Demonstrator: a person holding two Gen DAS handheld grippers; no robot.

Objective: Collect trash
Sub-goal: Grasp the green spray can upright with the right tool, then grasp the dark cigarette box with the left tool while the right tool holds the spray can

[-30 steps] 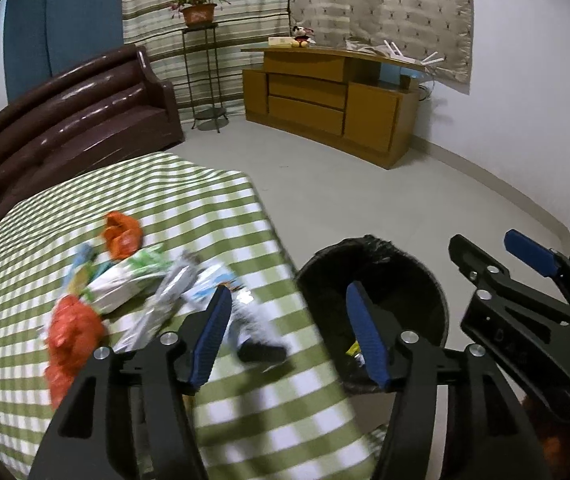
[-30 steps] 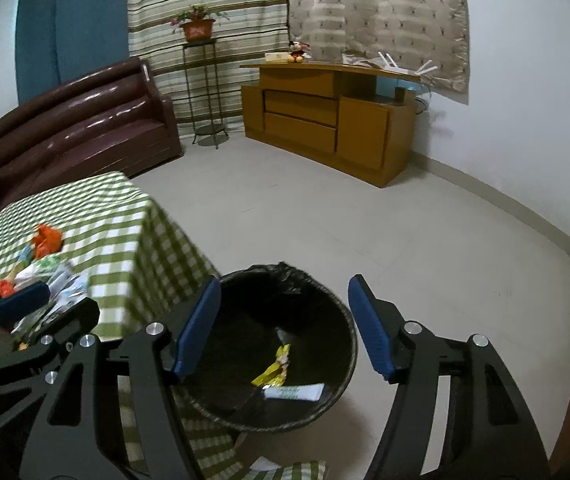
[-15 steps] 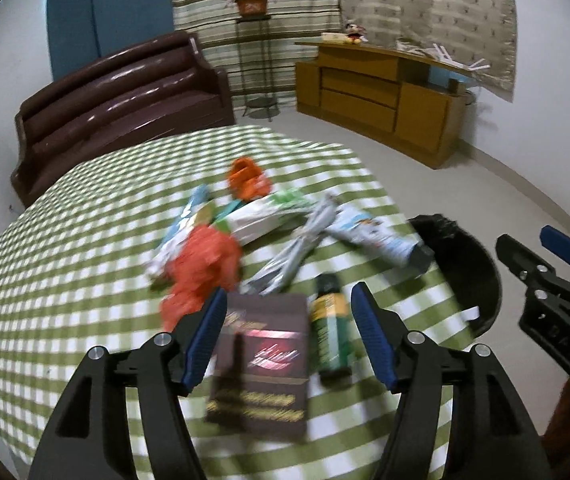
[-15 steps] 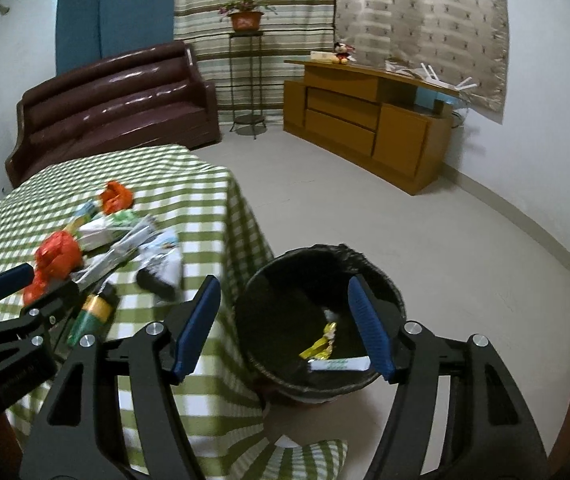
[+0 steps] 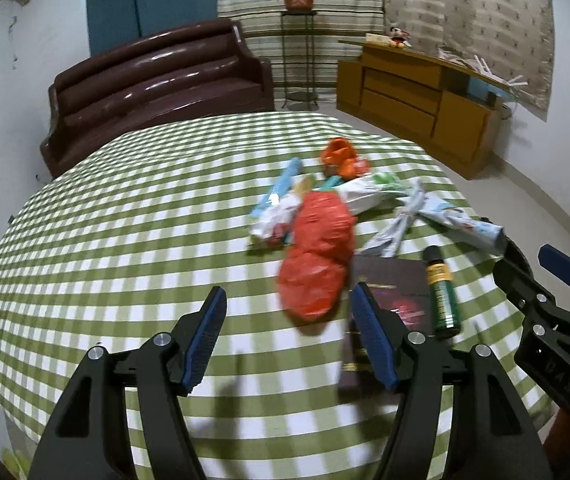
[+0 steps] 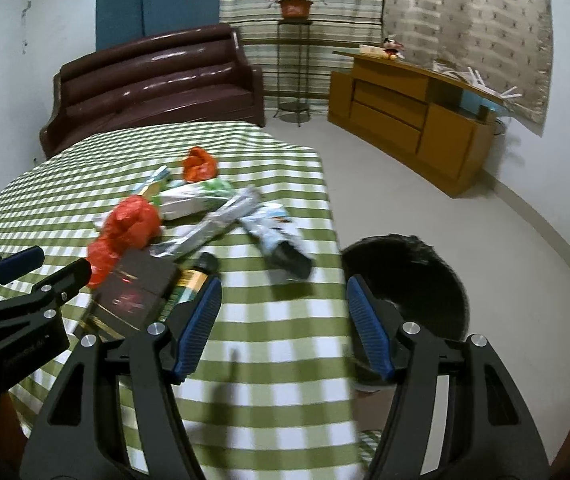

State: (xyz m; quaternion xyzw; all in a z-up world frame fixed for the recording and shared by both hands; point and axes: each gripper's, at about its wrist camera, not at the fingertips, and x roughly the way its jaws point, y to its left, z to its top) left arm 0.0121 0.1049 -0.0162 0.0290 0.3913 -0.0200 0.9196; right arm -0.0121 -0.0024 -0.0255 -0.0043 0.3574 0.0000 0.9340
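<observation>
With both left gripper (image 5: 287, 334) and right gripper (image 6: 283, 322) wide open and empty, grabbing the crumpled red plastic bag (image 5: 319, 256) could drag the green bottle (image 5: 441, 292) off the checkered table (image 5: 125, 220), missing the black bin (image 6: 413, 276).

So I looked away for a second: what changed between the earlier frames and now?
Both open, empty grippers swung from over the black bin back to the table: the left gripper now faces the red bag, the right gripper the checked cloth. Nothing was gripped or released; the trash pile stayed put.
</observation>
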